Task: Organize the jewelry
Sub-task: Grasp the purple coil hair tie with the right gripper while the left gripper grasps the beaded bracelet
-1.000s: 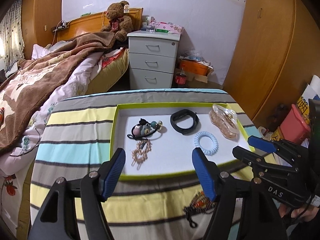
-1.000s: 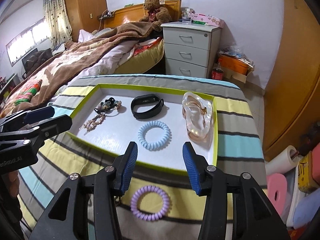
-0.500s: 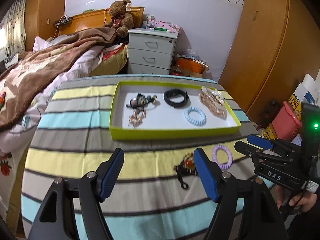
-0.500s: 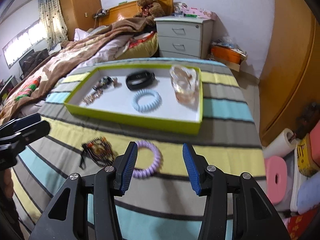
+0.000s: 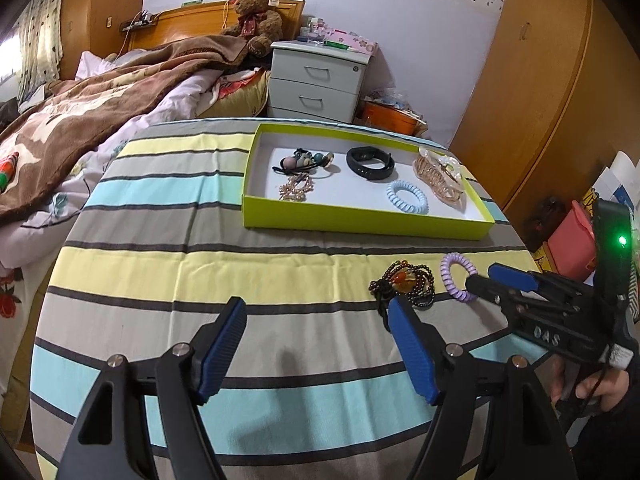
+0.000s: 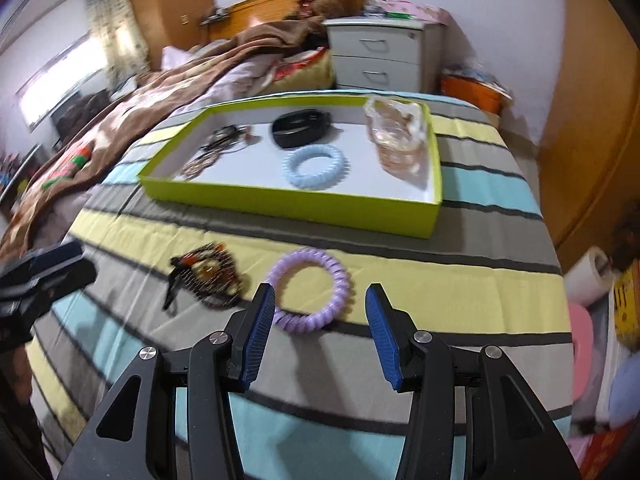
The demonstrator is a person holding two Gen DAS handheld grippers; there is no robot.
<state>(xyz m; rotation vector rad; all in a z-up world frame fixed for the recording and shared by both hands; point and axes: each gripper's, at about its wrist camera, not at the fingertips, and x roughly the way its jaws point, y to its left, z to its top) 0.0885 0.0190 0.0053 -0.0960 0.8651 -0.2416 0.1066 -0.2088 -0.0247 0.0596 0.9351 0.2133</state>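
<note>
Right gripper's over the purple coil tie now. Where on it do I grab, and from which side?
Take the near arc of the purple coil tie, coming from above: it lies flat on the tablecloth, so one finger goes inside the ring, one outside. The right gripper is open.

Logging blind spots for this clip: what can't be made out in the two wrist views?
- Beaded necklace: in the left wrist view a left gripper finger covers its near end; in the right wrist view motion blur smears it.
- Tray contents: right wrist view, blurred.
- Purple coil tie: left wrist view, near edge behind the right gripper.
- The person: only a hand, cut off by the frame edge.
</note>
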